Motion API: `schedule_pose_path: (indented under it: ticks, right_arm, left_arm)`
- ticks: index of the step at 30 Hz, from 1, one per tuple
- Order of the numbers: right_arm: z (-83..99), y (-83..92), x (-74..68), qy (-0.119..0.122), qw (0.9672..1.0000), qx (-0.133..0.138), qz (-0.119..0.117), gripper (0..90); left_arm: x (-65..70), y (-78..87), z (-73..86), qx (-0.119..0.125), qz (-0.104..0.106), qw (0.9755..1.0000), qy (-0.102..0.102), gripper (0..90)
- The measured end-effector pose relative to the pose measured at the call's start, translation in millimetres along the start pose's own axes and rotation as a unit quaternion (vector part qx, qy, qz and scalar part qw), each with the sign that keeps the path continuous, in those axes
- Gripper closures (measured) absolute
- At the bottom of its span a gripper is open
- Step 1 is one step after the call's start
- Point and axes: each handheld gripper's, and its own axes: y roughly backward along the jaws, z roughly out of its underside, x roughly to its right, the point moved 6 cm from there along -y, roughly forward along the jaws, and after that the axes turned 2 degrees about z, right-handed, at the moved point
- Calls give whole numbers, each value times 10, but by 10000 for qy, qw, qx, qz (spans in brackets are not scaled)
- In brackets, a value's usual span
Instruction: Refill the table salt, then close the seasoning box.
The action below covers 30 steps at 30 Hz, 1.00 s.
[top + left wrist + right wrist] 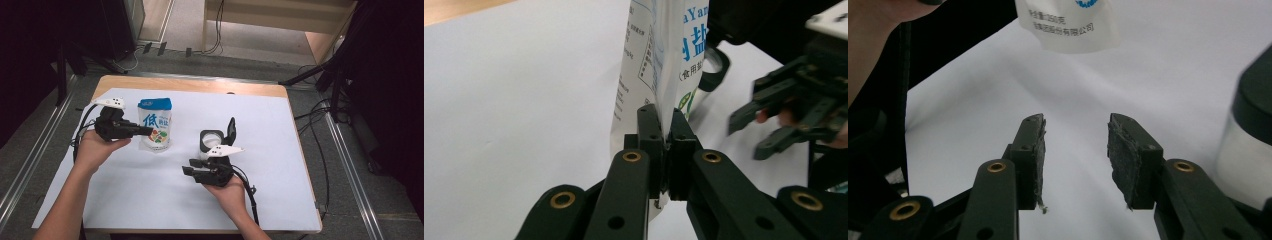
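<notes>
I find the left hand-held gripper (145, 131) clamped on the side edge of the white and blue printed plastic pouch (155, 125), jaws pressed fully together with the film pinched between them, as the left gripper view confirms (667, 145). The pouch (659, 60) stands upright on the white-covered table (260, 125), toward its left half, long axis vertical, its blue top band uppermost. My right hand-held gripper (192, 171) holds nothing: its jaws stand partly open with only bare table between the pads (1034, 150), and no contact with any object. The small round white jar with a black hinged lid standing open (212, 141) sits just beyond and beside the right hand-held gripper, between it and the pouch. In the right gripper view the lower corner of the pouch (1068, 25) lies ahead and above the jaw line, with the jar (1248, 130) at the right edge. I judge the right hand-held gripper to be the nearer one for the jar, and the pouch to lie to its left and forward.
</notes>
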Motion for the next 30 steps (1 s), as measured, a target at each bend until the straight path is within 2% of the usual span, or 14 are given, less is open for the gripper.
schedule_pose_path:
  ticks: [8, 11, 14, 17, 22, 30]
  right_arm:
    - [90, 253, 123, 190, 9996, -176, 121, 588]
    - [121, 315, 176, 258, 9994, -149, 164, 583]
    - [127, 350, 223, 288, 9992, -141, 234, 582]
    - [118, 391, 257, 257, 9992, -74, 282, 578]
    - [141, 459, 322, 199, 9990, -45, 400, 577]
    - [200, 557, 455, 21, 9980, -65, 626, 574]
  left_arm:
    - [-238, -25, 21, 90, -258, 9990, 343, 892]
    - [-292, -19, 42, 59, -395, 9986, 360, 890]
    - [-336, -19, 53, 91, -414, 9983, 403, 890]
    - [-411, -19, 55, 172, -521, 9974, 476, 890]
    - [-517, -23, 32, 392, -578, 9958, 597, 889]
    - [-693, -87, 70, 504, -845, 9930, 659, 888]
